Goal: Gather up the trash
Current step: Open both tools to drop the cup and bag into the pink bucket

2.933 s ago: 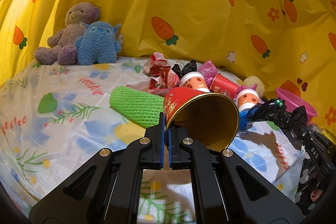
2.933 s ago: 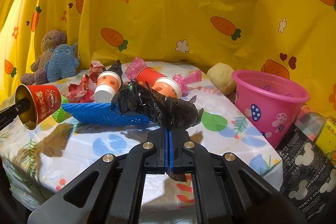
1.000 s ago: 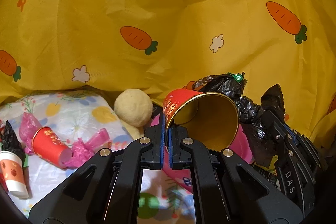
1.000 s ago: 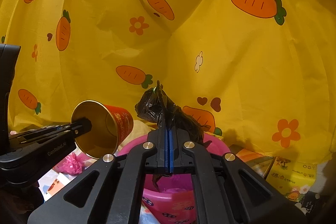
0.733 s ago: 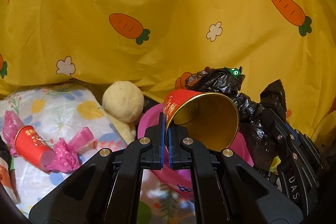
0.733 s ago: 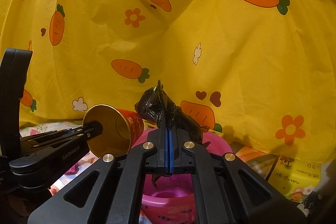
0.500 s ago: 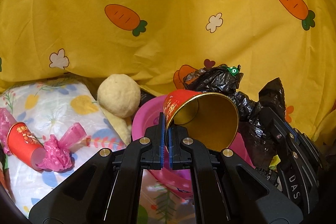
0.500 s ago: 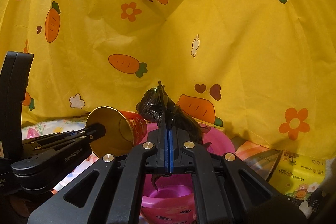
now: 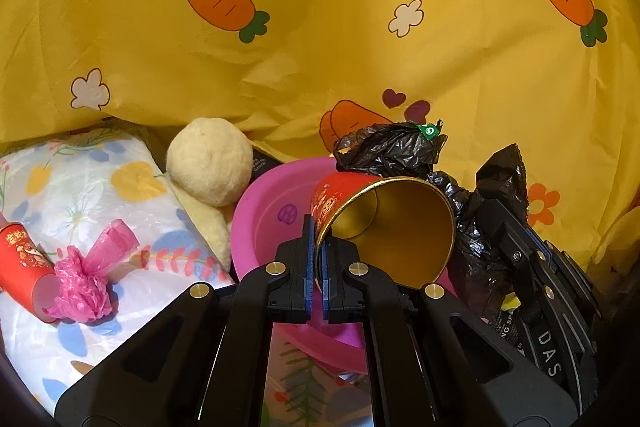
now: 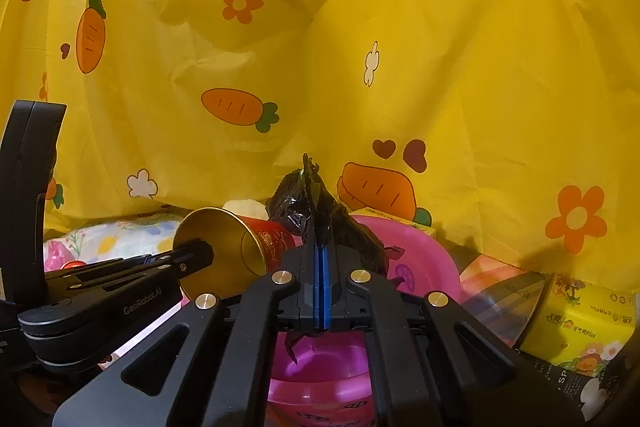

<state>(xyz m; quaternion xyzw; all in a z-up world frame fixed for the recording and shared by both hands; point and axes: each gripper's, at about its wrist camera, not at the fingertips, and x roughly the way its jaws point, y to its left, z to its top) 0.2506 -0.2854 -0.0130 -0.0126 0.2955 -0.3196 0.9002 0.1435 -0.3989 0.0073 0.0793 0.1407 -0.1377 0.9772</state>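
My left gripper (image 9: 316, 251) is shut on the rim of a red paper cup (image 9: 384, 223) with a gold inside, lying on its side over the pink bucket (image 9: 272, 211). The same cup (image 10: 240, 243) shows at the left of the right wrist view, pinched by the left gripper (image 10: 192, 255). My right gripper (image 10: 319, 259) is shut on a crumpled black plastic bag (image 10: 320, 215), held above the pink bucket (image 10: 424, 267). In the left wrist view the black bag (image 9: 404, 155) hangs just right of the cup, with the right gripper (image 9: 500, 223) behind it.
On the flowered tablecloth (image 9: 100, 187) lie another red cup (image 9: 20, 263), a pink plastic wad (image 9: 88, 283) and a cream plush ball (image 9: 208, 159). A yellow carrot-print curtain (image 10: 360, 47) closes the back. Yellow tissue packs (image 10: 580, 323) and a dark packet sit right of the bucket.
Both grippers sank and moved closer to the pink bucket, so the cup and the black bag now hang lower over its opening. Both grips stayed shut.
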